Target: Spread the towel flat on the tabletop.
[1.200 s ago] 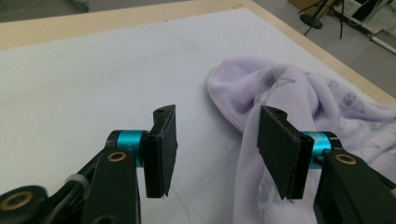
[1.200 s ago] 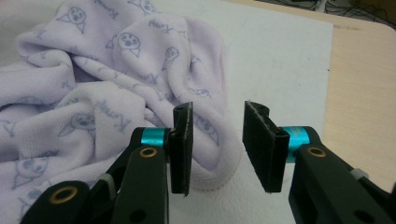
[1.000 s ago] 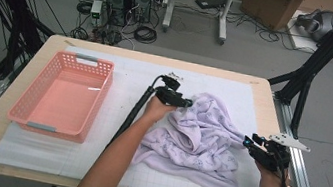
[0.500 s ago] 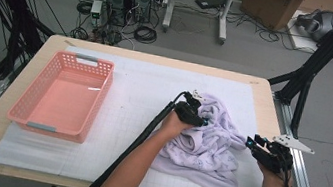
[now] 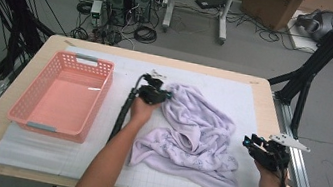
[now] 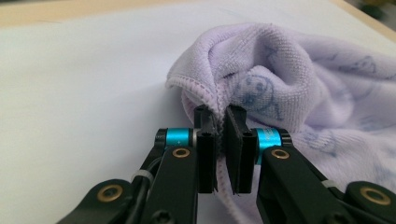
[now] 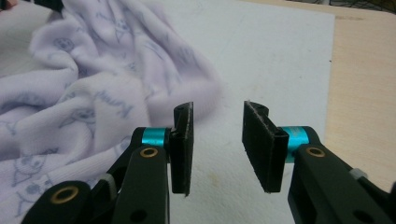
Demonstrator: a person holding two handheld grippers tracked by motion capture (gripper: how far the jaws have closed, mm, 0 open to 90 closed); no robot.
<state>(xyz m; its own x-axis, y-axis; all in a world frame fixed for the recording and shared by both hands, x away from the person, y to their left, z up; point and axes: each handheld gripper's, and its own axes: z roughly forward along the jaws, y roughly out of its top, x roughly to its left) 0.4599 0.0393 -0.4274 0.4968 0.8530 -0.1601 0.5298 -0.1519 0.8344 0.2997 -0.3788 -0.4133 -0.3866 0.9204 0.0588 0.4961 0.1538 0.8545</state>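
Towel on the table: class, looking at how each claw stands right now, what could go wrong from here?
1. The left claw, which has just been closing, pinches only a thin hemmed edge of the lilac towel; a pull might slip it free.
2. The right claw stands open beside the towel, holding nothing, so one-handed lifting may drag the bunched cloth.
3. The pink basket sits close by; a sweeping towel could nudge it.

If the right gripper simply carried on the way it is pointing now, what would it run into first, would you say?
Probably nothing soon: ahead of the open right gripper lies bare white mat. The lavender towel sits just left of that line, so its bulging edge might brush the left jaw; depth is hard to judge.
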